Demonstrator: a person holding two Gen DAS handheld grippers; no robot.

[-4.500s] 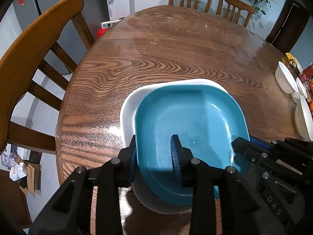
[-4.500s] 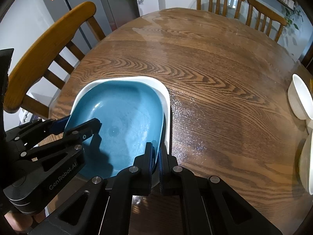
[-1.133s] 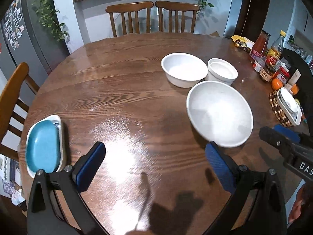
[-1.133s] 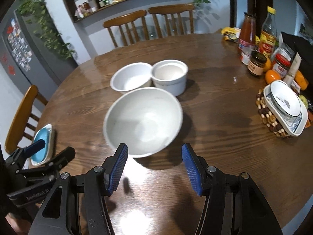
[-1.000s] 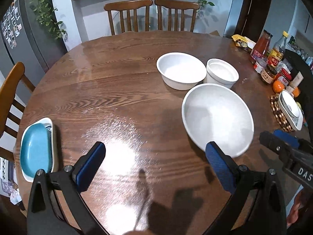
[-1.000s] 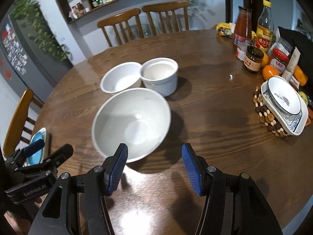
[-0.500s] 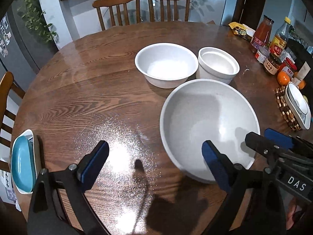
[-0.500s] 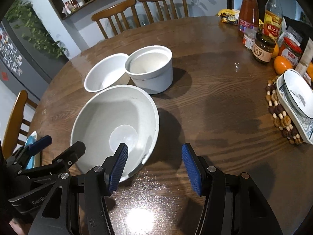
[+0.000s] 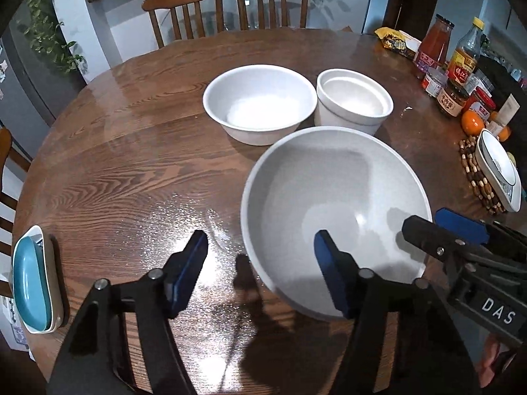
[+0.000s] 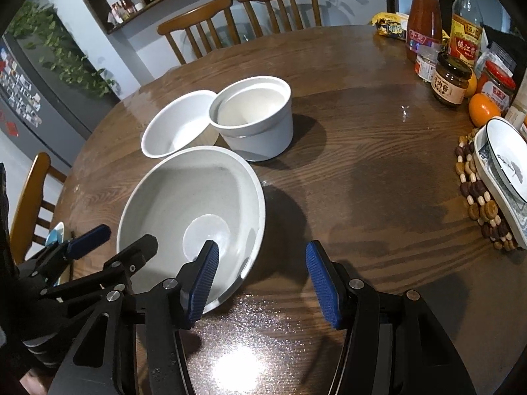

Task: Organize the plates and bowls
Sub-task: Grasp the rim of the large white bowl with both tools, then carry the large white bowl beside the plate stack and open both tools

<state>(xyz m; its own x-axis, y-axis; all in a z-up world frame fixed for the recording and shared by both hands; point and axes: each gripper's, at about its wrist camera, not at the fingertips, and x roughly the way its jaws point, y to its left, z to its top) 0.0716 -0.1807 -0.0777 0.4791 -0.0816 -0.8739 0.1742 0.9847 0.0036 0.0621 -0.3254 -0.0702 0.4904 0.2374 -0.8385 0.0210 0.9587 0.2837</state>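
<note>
A large white bowl point(image 9: 332, 197) stands on the round wooden table point(image 9: 131, 164), with a medium white bowl point(image 9: 258, 102) and a straight-walled white bowl point(image 9: 354, 100) behind it. My left gripper point(image 9: 260, 260) is open and straddles the large bowl's near left rim. My right gripper point(image 10: 260, 273) is open and straddles the large bowl's point(image 10: 194, 214) near right rim. A blue plate stacked in a white plate point(image 9: 31, 283) sits at the table's left edge. The medium bowl point(image 10: 178, 128) and the straight-walled bowl point(image 10: 253, 118) also show in the right wrist view.
Jars, bottles and oranges point(image 10: 451, 62) crowd the right side of the table. A patterned dish on a beaded trivet point(image 10: 500, 177) lies at the right edge. Wooden chairs point(image 9: 230, 10) stand behind the table and one at the left point(image 10: 29, 204).
Both grippers have left the blue plate at the table's left edge, opened, and moved right and forward to the large white bowl, now straddling its near rim from each side.
</note>
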